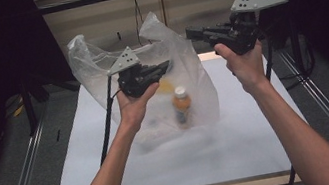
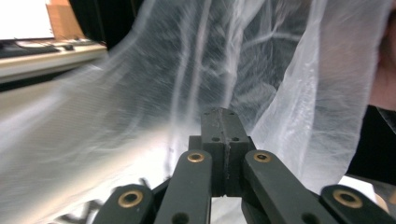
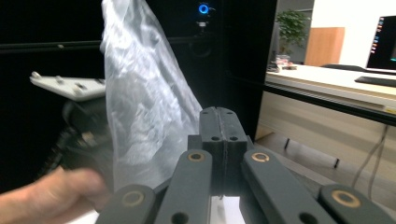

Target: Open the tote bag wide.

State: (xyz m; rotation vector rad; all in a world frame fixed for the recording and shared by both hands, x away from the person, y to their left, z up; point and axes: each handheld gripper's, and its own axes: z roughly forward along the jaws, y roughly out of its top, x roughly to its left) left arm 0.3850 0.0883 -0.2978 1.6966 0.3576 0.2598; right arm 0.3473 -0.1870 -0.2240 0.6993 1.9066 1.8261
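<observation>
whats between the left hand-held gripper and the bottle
A wall of the clear plastic bag: in the high view, the bottle stands inside it, the left hand-held gripper outside.

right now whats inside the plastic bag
An orange drink bottle with a white cap stands inside the translucent plastic bag. A blurry yellow patch shows behind it; the bag's wrinkled bottom hides anything else.

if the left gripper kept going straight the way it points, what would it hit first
Most likely the plastic bag: the left gripper, jaws shut, points straight at its translucent film, which hangs close ahead. Whether it already touches is unclear. The bottle sits lower, inside the bag.
</observation>
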